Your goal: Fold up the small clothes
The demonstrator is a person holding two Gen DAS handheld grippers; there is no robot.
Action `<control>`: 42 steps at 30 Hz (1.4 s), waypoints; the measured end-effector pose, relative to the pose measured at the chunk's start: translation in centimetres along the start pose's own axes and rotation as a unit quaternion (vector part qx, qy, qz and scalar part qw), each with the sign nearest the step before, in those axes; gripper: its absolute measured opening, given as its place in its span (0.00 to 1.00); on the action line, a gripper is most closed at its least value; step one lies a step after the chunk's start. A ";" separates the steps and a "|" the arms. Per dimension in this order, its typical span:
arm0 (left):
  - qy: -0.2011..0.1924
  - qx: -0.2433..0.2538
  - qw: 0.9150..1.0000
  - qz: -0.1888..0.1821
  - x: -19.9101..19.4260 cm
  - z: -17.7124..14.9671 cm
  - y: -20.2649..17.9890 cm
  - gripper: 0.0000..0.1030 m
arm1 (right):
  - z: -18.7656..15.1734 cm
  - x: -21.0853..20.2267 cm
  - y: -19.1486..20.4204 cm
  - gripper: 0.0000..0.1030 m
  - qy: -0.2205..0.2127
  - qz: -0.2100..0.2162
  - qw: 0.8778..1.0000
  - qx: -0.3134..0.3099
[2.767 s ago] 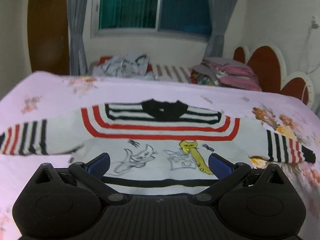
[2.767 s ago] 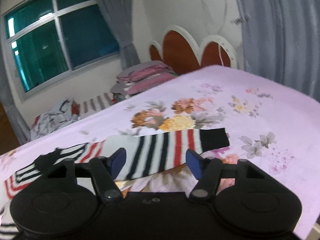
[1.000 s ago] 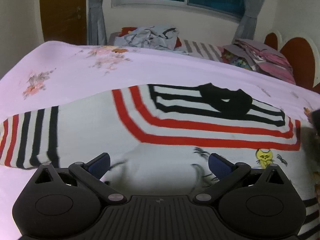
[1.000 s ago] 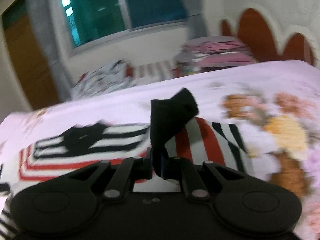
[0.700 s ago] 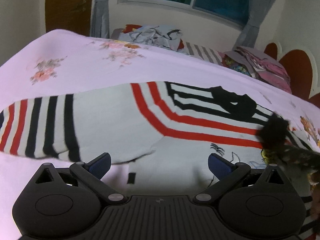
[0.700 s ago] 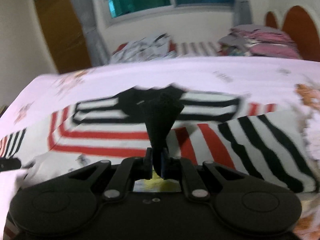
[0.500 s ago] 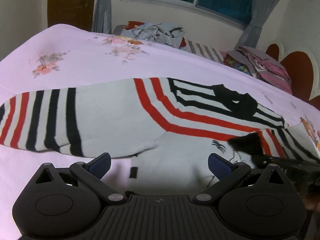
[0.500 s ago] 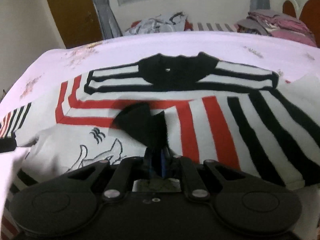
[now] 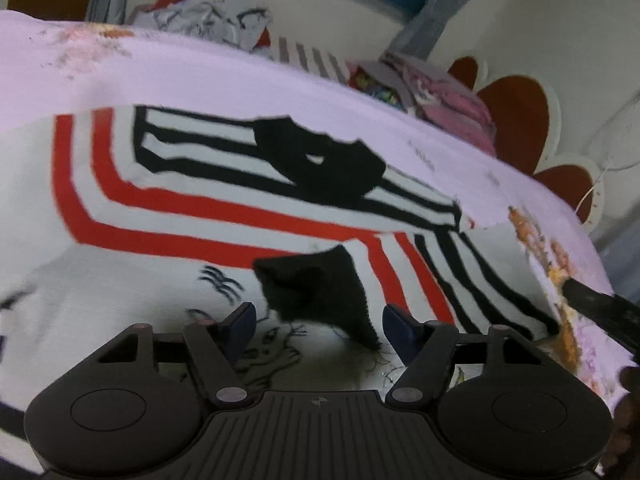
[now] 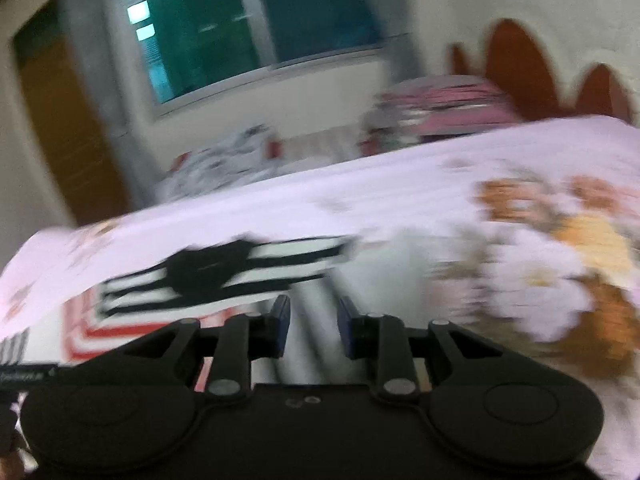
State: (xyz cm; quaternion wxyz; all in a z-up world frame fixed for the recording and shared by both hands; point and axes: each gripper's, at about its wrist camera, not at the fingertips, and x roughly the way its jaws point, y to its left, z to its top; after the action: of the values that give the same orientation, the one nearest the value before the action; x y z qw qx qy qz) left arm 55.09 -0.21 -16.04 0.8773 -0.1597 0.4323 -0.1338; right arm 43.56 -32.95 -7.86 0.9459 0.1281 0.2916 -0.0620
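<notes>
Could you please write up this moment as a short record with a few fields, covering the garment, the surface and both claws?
garment: striped sweater, spread flat on the bed
folded part: one sleeve laid across the front, black cuff over the cat drawing
surface: pink floral bedsheet
left claw: open above the cuff, jaws just been closing, not touching it
right claw: open, jaws just been opening, nothing between them
background: clothes pile by the headboard

A striped sweater (image 9: 168, 216) lies flat on the pink floral bed (image 9: 200, 76).

Both wrist views low over bed (image 9: 280, 80), sharing striped sweater (image 9: 200, 216)
</notes>
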 end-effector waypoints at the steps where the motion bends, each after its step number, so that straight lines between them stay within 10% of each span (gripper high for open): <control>1: 0.004 0.002 1.000 0.004 0.6 0.0 -0.3 0.68 | 0.1 -0.1 -1.6 0.25 0.003 -0.019 1.000 0.018; 4: 0.015 0.004 1.000 0.013 2.0 0.1 -1.0 0.60 | -0.4 -0.3 -5.2 0.24 0.017 -0.047 0.997 0.064; 8: 0.017 -0.009 1.000 0.009 3.5 0.3 -0.7 0.06 | -1.1 -0.4 -6.5 0.24 0.024 -0.051 0.995 0.083; 18: -0.095 0.050 0.991 0.084 -1.9 1.5 0.6 0.05 | -1.1 0.7 -5.3 0.25 0.045 -0.018 0.997 0.061; 26: -0.056 0.037 0.993 0.100 -0.9 0.1 2.5 0.07 | -1.3 2.8 -4.0 0.28 0.071 0.008 0.997 0.027; 29: -0.068 0.016 0.992 0.104 -1.4 0.0 3.6 0.41 | 0.1 3.5 -4.5 0.40 0.057 0.020 0.998 0.026; 31: -0.078 0.000 0.991 0.113 -1.2 0.4 4.6 0.46 | 1.4 4.8 -5.0 0.46 0.051 0.042 0.997 0.031; 38: -0.066 -0.026 0.993 0.093 2.1 1.7 5.9 0.46 | 3.8 12.4 -6.3 0.43 0.068 0.089 0.991 0.068; 42: -0.062 -0.023 0.995 0.076 2.6 1.7 5.4 0.18 | 3.0 16.9 -7.4 0.42 0.115 0.118 0.979 0.122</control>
State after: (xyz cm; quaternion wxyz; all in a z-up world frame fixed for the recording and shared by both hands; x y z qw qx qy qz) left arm 58.55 4.02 -19.03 0.9063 -0.1539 0.3909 -0.0464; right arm 57.62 -41.61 -16.58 0.8839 0.2825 0.3716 0.0303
